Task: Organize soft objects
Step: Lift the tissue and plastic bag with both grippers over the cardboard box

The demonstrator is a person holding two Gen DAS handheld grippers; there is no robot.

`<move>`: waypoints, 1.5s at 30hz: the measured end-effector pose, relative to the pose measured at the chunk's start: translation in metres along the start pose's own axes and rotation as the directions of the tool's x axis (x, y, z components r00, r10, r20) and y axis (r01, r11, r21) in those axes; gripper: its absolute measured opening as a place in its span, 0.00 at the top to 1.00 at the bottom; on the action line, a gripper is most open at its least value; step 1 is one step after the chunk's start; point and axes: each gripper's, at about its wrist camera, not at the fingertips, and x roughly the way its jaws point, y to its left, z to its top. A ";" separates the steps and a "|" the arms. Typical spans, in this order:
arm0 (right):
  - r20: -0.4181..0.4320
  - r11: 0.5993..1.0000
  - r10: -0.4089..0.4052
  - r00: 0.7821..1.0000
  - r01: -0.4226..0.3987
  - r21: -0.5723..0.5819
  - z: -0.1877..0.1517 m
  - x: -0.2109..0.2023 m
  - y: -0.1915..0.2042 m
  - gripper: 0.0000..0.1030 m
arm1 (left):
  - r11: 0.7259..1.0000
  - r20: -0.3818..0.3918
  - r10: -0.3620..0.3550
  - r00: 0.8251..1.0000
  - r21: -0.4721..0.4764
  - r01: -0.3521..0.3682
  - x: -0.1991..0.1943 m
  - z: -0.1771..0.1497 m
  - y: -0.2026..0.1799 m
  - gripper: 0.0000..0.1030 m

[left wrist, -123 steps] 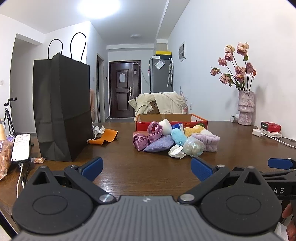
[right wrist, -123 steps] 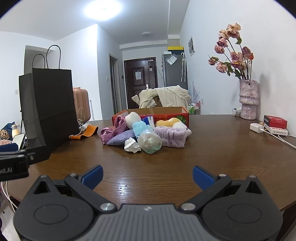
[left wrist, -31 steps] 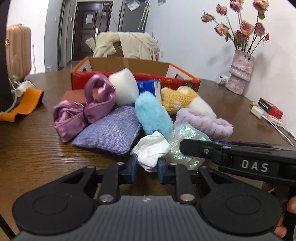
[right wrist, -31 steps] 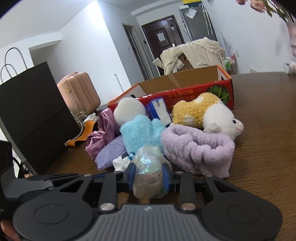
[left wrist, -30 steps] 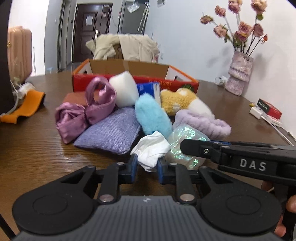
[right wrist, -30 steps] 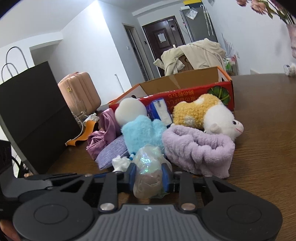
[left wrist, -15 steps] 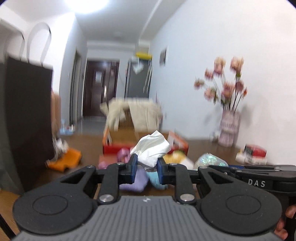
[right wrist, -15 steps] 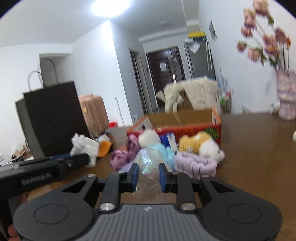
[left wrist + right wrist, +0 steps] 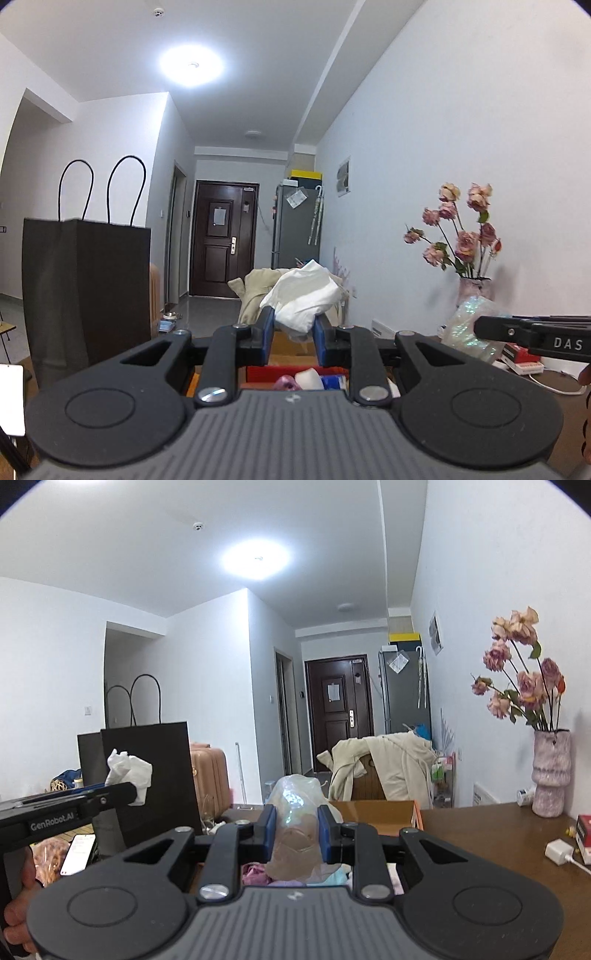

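Fabric, white and crumpled into soft folds, forms the wad (image 9: pixel 304 297) clamped between the blue pads of the left gripper (image 9: pixel 293 328); it sits at the centre of the left wrist view, held up in the air in front of the far doorway. In the right wrist view the right gripper (image 9: pixel 294 829) is clenched on a translucent, iridescent crinkled pouch (image 9: pixel 297 834), bulging above and below the blue pads. The same pouch shows at 3 o'clock in the left view, beside a black bar lettered "DAS". At 9 o'clock in the right view, the other gripper's black bar reads "GenRobot.AI". A matte black paper bag (image 9: pixel 86 295) with thin cord loops stands at 9 o'clock. An open cardboard box (image 9: pixel 373 810) with a red outer face rests on the glossy brown wooden table (image 9: pixel 491 840). Pale dried roses rise from a mottled, ribbed vase (image 9: pixel 550 773) at 3 o'clock.
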 end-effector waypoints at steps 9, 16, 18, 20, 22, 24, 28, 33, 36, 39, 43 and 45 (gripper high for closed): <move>-0.025 0.999 0.027 0.999 -0.026 0.027 0.051 0.077 -0.041 0.78 | 0.999 0.005 0.032 0.999 0.010 -0.032 0.108 0.039 0.015 0.78; -0.155 0.999 0.007 0.988 -0.001 0.040 0.080 0.185 -0.105 0.78 | 0.995 -0.109 0.082 0.991 0.061 -0.076 0.239 0.039 0.034 0.78; -0.190 0.999 -0.009 0.982 0.018 0.043 0.083 0.219 -0.126 0.78 | 0.995 -0.136 0.076 0.988 0.075 -0.067 0.281 0.032 0.038 0.78; -0.228 0.998 -0.016 0.973 0.031 0.061 0.083 0.257 -0.151 0.78 | 0.994 -0.185 0.098 0.978 0.071 -0.086 0.321 0.020 0.041 0.78; -0.267 0.995 -0.029 0.963 0.054 0.088 0.079 0.294 -0.173 0.78 | 0.994 -0.245 0.102 0.964 0.063 -0.089 0.360 0.005 0.043 0.78; -0.322 0.992 -0.042 0.946 0.078 0.099 0.073 0.335 -0.192 0.78 | 0.993 -0.276 0.111 0.955 0.061 -0.097 0.393 -0.013 0.047 0.78; -0.412 0.989 -0.065 0.909 0.113 0.093 0.061 0.409 -0.220 0.78 | 0.994 -0.334 0.111 0.936 0.025 -0.109 0.447 -0.055 0.055 0.78; -0.525 0.984 -0.062 0.849 0.141 0.112 0.035 0.488 -0.240 0.78 | 0.994 -0.486 0.113 0.867 0.048 -0.102 0.519 -0.097 0.056 0.79; -0.576 0.984 -0.085 0.813 0.159 0.078 0.017 0.526 -0.240 0.78 | 0.996 -0.541 0.085 0.836 0.026 -0.084 0.545 -0.101 0.059 0.78; -0.620 0.984 -0.114 0.776 0.175 0.039 -0.002 0.560 -0.238 0.77 | 0.996 -0.586 0.091 0.805 0.053 -0.074 0.563 -0.114 0.057 0.76; -0.652 0.978 -0.171 0.738 0.206 -0.024 -0.023 0.581 -0.231 0.68 | 0.997 -0.622 0.065 0.781 0.019 -0.068 0.570 -0.118 0.063 0.54; -0.651 0.979 -0.174 0.739 0.202 -0.032 -0.029 0.584 -0.228 0.57 | 0.997 -0.622 0.070 0.780 0.016 -0.077 0.570 -0.116 0.067 0.44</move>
